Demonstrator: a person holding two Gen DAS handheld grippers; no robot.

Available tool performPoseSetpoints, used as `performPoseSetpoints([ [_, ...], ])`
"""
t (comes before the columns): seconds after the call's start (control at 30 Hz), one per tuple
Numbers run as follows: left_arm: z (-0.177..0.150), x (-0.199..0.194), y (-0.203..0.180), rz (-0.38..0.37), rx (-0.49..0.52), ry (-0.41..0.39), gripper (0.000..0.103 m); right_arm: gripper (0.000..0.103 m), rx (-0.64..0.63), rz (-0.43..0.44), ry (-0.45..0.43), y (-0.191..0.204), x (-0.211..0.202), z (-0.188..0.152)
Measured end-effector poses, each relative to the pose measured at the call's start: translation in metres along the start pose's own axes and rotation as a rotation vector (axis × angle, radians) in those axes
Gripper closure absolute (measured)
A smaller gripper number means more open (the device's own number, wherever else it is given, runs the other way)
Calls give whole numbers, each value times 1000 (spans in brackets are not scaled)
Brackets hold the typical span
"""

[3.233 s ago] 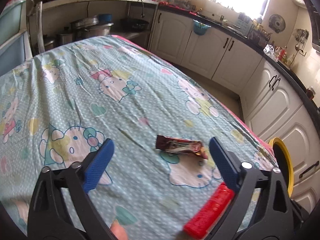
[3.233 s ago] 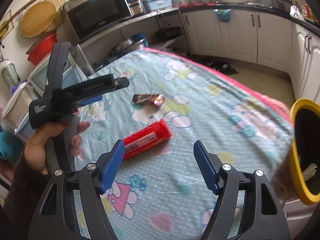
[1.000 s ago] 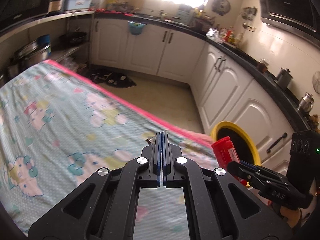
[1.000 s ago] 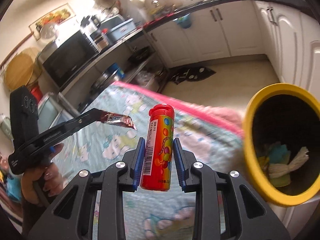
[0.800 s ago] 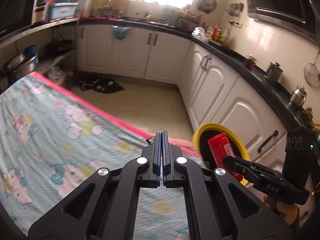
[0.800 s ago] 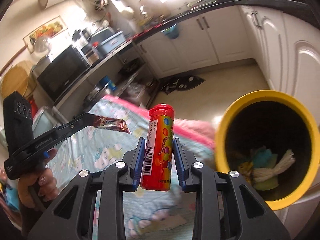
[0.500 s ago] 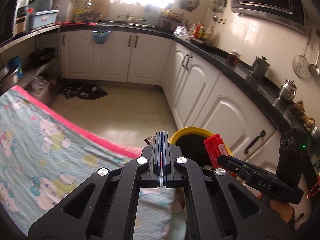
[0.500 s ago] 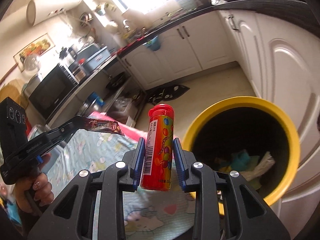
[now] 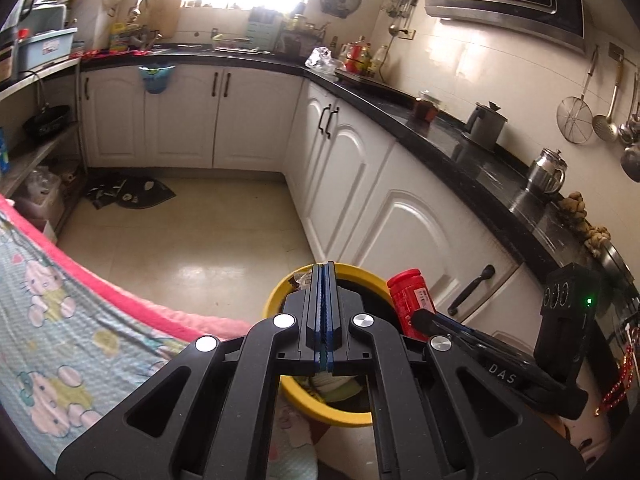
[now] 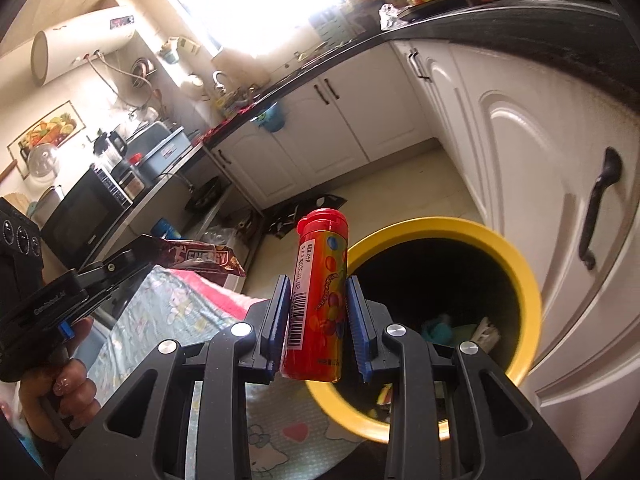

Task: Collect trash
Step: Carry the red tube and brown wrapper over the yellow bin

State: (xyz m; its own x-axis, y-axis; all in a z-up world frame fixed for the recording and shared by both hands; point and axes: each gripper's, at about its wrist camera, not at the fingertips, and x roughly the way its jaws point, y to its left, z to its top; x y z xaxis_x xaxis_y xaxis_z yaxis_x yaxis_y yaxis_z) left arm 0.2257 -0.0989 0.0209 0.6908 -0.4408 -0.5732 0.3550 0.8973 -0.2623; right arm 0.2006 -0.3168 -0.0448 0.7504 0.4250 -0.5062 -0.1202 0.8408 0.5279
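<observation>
Right hand-held gripper clamped on red candy tube, frame centre | left hand-held gripper pinching energy-bar wrapper | above yellow-rimmed bin, lower right

— What do the grippers look like?
— The left gripper and right gripper have black frames, blue ribbed pads and silver round screws.
— Any markings?
— "DAS" in pale letters on one side, plus a small green light. The hand has polished nails.
</observation>
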Motion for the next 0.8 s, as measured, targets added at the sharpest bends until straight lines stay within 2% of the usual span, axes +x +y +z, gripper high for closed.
performPoseSetpoints([
  [0.4, -12, 30, -23, -30, 14, 39, 103, 76, -32, -105, -36, -20, -3, 2],
  [0.8, -32, 62, -25, -57, -12, 96, 103, 76, -35, -162, 20, -40, 21, -9],
])
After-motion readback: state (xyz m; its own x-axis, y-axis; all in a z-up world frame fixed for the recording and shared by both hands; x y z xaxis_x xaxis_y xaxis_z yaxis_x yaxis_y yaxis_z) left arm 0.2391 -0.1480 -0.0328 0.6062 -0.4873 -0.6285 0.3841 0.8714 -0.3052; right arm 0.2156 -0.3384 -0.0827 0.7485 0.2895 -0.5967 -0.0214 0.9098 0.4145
